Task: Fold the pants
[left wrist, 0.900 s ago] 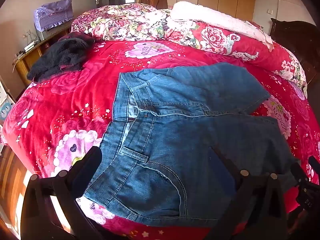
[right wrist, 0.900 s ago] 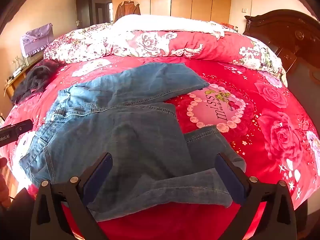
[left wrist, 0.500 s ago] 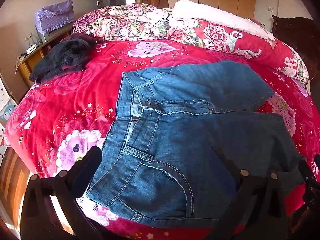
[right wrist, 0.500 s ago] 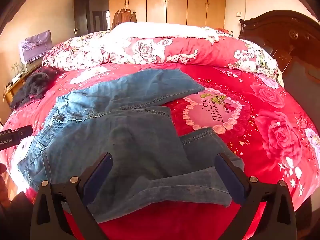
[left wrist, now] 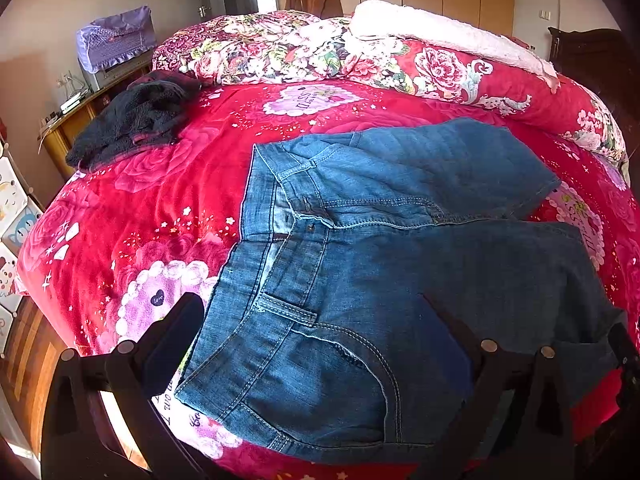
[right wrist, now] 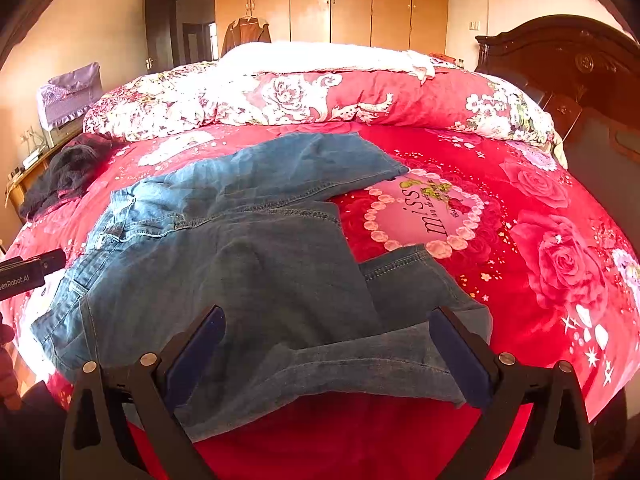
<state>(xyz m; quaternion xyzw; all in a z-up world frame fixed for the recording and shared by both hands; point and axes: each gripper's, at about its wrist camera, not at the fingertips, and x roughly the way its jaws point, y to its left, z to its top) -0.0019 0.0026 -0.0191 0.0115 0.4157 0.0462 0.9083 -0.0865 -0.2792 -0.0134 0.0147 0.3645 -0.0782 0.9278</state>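
Note:
A pair of blue jeans (left wrist: pixel 380 248) lies spread on the red floral bed, waistband to the left, legs running right. The near leg is doubled back on itself, its hem (right wrist: pixel 400 264) lying on top near the bed's front edge. My left gripper (left wrist: pixel 316 340) is open and empty, held above the waistband and front pocket. My right gripper (right wrist: pixel 326 344) is open and empty, held above the folded near leg (right wrist: pixel 280 280). Neither gripper touches the cloth.
A rolled floral quilt (right wrist: pixel 320 96) with a white blanket lies across the back of the bed. A dark garment (left wrist: pixel 132 120) sits at the back left. A wooden headboard (right wrist: pixel 580 80) stands at the right. A side table (left wrist: pixel 68 120) stands at the left.
Both grippers have drawn back and risen slightly, so the jeans sit a little lower and farther in each view. The jeans have not moved.

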